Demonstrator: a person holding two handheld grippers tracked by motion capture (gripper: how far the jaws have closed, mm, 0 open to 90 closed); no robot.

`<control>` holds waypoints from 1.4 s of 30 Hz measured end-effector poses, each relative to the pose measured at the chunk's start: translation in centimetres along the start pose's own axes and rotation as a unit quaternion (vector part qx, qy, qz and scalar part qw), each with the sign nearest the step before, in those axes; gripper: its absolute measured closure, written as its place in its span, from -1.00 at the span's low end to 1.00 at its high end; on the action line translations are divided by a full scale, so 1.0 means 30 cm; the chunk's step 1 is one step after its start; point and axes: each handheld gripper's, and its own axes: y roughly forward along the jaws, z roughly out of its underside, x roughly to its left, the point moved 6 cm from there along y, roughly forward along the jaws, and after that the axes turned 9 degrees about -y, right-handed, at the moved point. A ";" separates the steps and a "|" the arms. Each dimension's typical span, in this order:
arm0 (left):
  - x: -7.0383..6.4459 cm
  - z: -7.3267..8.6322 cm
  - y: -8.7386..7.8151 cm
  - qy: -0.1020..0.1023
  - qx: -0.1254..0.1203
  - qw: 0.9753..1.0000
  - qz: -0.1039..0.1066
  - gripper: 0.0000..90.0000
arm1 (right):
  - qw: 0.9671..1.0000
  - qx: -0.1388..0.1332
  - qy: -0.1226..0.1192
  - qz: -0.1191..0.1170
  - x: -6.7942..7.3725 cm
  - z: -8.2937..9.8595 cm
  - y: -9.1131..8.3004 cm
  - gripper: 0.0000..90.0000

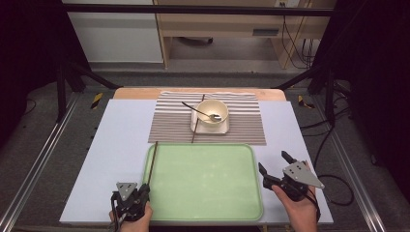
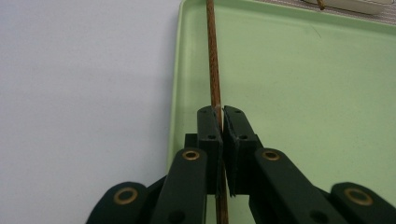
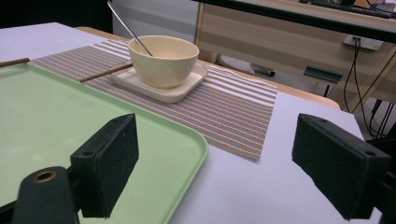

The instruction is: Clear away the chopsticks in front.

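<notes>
1. While the left gripper (image 1: 131, 195) clamps a thin brown wooden chopstick (image 1: 152, 163), the high view shows the stick running forward from its jaws along the pale green plastic tray's (image 1: 208, 215) left rim.
2. In the left gripper view, the jaws pinch the chopstick (image 2: 213, 65) near its end; light, stiff, likely to pivot.
3. In the right gripper view, the right gripper (image 3: 229, 163) gapes empty, cream bowl (image 3: 163, 59) ahead.

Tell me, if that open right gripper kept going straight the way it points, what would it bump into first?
Probably the striped placemat: the right gripper aims over bare table toward its corner, beside the green tray. Depth is uncertain.
</notes>
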 end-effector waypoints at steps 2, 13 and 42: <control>-0.005 0.002 -0.010 0.005 -0.005 1.000 -0.003 0.91 | 1.000 0.000 0.000 0.000 0.000 0.000 0.000 -0.67; 0.002 0.019 -0.028 0.003 -0.002 1.000 -0.005 0.91 | 1.000 0.001 0.000 0.000 0.002 0.001 0.002 -0.67; 0.014 0.048 -0.029 -0.005 -0.008 1.000 -0.003 0.91 | 1.000 0.001 -0.003 -0.003 0.005 0.000 0.004 -0.67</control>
